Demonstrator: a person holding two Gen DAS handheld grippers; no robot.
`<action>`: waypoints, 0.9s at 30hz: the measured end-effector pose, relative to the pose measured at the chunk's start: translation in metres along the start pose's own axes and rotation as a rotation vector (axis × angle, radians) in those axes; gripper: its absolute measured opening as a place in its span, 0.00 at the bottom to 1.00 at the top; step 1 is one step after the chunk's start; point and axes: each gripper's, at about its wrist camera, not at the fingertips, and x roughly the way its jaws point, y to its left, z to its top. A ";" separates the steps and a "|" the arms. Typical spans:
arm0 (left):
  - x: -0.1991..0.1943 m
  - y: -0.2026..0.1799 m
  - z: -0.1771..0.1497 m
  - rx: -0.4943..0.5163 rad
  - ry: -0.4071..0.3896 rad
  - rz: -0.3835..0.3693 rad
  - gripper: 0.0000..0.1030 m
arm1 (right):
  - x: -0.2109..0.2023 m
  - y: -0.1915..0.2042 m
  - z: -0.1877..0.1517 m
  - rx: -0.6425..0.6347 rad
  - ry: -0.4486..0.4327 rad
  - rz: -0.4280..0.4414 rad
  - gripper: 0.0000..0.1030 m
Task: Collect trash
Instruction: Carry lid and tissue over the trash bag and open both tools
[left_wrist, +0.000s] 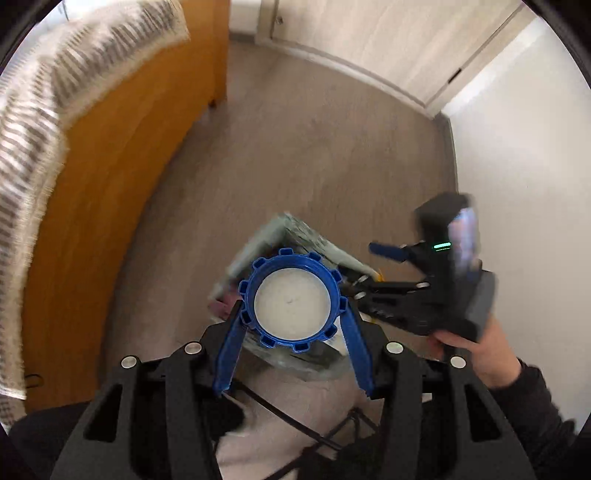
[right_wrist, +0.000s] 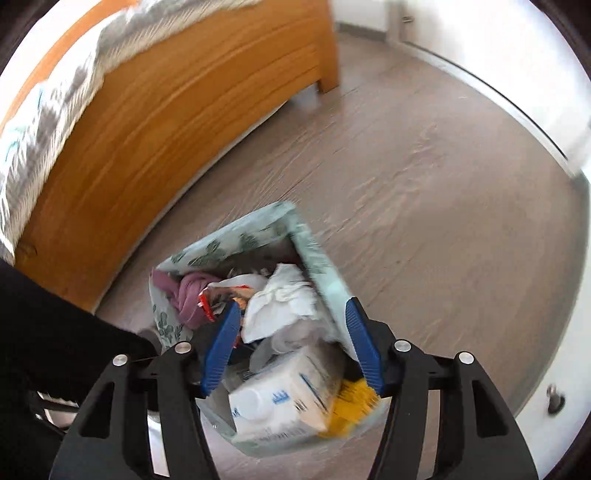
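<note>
Beside the wooden bed frame (right_wrist: 155, 122), a leaf-print trash bin (right_wrist: 236, 243) stands on the grey floor (right_wrist: 424, 177), stuffed with tissue, cloth and a white carton (right_wrist: 284, 402). Over it, the left gripper (left_wrist: 293, 317) clamps a blue-rimmed lid (left_wrist: 291, 302), while the right gripper (right_wrist: 291, 332) hangs spread and empty near the white wall (right_wrist: 517, 44).

my count: 1 blue lid (left_wrist: 291, 300), 1 leaf-print bin (right_wrist: 236, 242), inside it 1 white carton (right_wrist: 284, 402), 1 crumpled white paper (right_wrist: 284, 299), 1 purple cloth (right_wrist: 184, 295), 1 yellow wrapper (right_wrist: 351, 404), 1 red-edged packet (right_wrist: 207, 302); rest too blurred to count; 1 bed frame (right_wrist: 147, 122)
</note>
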 end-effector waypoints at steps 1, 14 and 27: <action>0.013 -0.002 0.004 -0.010 0.038 -0.007 0.48 | -0.006 -0.007 -0.005 0.026 -0.015 0.010 0.56; 0.127 -0.021 0.032 -0.024 0.190 0.126 0.76 | -0.041 -0.038 -0.033 0.106 -0.049 0.039 0.56; 0.089 0.011 0.019 -0.169 0.092 0.080 0.79 | -0.036 -0.013 -0.043 0.017 0.009 0.010 0.56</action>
